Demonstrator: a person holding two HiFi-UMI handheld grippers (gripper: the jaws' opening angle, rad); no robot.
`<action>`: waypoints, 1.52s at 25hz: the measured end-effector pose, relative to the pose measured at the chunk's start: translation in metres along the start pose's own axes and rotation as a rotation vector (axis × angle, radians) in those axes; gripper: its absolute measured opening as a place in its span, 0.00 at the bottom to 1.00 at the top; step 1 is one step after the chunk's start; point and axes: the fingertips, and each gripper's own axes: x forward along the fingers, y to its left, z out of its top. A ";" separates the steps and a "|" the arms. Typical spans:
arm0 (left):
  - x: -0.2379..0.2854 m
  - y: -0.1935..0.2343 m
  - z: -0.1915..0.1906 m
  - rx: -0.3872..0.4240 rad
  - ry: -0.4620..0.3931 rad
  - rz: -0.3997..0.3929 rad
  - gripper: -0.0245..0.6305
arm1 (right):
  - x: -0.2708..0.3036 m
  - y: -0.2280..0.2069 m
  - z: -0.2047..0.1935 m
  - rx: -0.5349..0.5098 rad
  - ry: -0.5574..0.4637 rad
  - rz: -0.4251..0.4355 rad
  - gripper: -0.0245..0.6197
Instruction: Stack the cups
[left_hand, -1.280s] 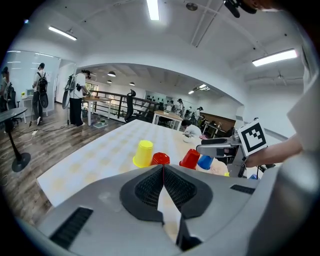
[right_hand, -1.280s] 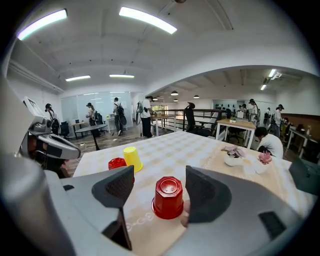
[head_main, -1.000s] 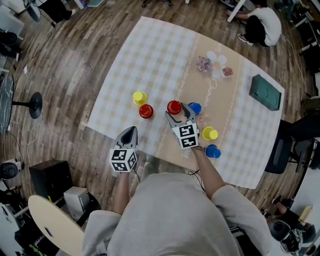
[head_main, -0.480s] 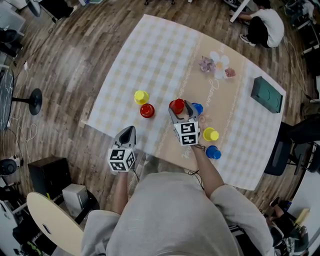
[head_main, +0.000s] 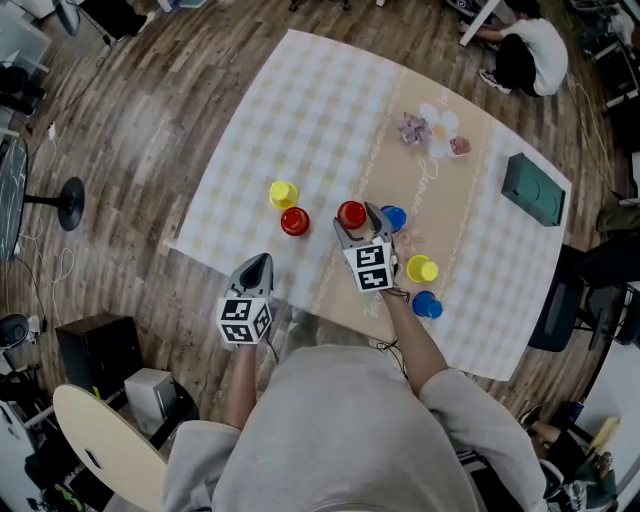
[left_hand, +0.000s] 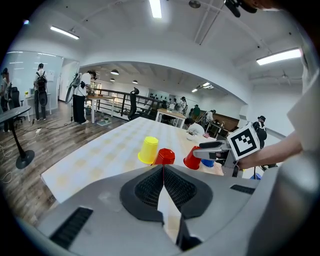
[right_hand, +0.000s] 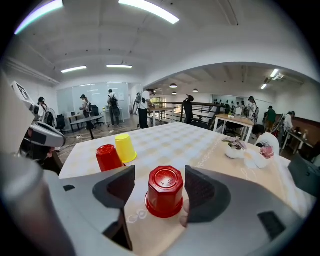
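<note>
Starting at the left, the left gripper (left_hand: 162, 169) hangs at the near edge of the pale checked table (head_main: 300, 110), its jaws pressed together with nothing between them. Just beyond it, an upside-down yellow plastic cup (head_main: 283, 194) and an upside-down red plastic cup (head_main: 294, 221) stand side by side, nearly touching. On to the middle: a second upside-down red plastic cup (right_hand: 164, 192) stands on the table between the spread jaws of the right gripper (head_main: 357, 222), one jaw on each side, with a clear gap showing on the cup's left. Just beside that gripper is a blue plastic cup (head_main: 394, 216). Nearer the person, another yellow cup (head_main: 421, 268) and another blue cup (head_main: 426, 304) stand close together. Far right lies a dark green flat box (head_main: 533, 187).
</note>
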 end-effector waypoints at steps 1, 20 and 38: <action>-0.001 0.000 0.000 0.000 -0.001 0.000 0.06 | 0.001 0.000 -0.002 0.002 0.005 -0.005 0.51; -0.018 0.008 -0.004 -0.011 -0.018 0.024 0.06 | 0.006 -0.007 -0.011 -0.002 0.043 -0.043 0.40; -0.032 0.010 -0.005 -0.026 -0.055 0.048 0.06 | -0.010 0.083 -0.011 -0.127 0.001 0.162 0.40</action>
